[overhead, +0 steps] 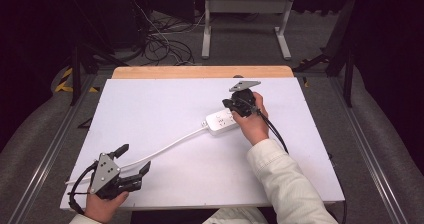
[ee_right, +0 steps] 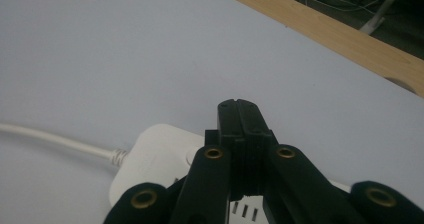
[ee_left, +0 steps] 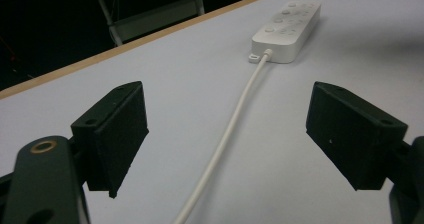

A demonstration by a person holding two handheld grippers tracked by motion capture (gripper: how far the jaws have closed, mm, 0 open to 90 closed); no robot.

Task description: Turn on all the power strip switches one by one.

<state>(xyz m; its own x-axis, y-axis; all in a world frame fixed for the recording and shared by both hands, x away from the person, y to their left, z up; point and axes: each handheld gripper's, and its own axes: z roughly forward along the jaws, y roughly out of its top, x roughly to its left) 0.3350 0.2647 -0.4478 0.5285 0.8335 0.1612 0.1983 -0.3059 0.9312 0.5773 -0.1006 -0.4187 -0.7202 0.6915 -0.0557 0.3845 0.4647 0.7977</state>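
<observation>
A white power strip (overhead: 221, 121) lies right of centre on the white table (overhead: 165, 184), directly under the right gripper (overhead: 234, 105), whose jaws are pressed together over its top (whether they touch it, I cannot tell). Its cord (ee_left: 227, 134) runs between the wide-spread, empty jaws of the left gripper (overhead: 131, 159) near the table's front left corner.

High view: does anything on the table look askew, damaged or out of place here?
Nothing stands out. The white power strip lies flat on the white table, looking intact, its cord running between the open jaws of the left gripper. The right gripper, jaws together, sits over the strip.
</observation>
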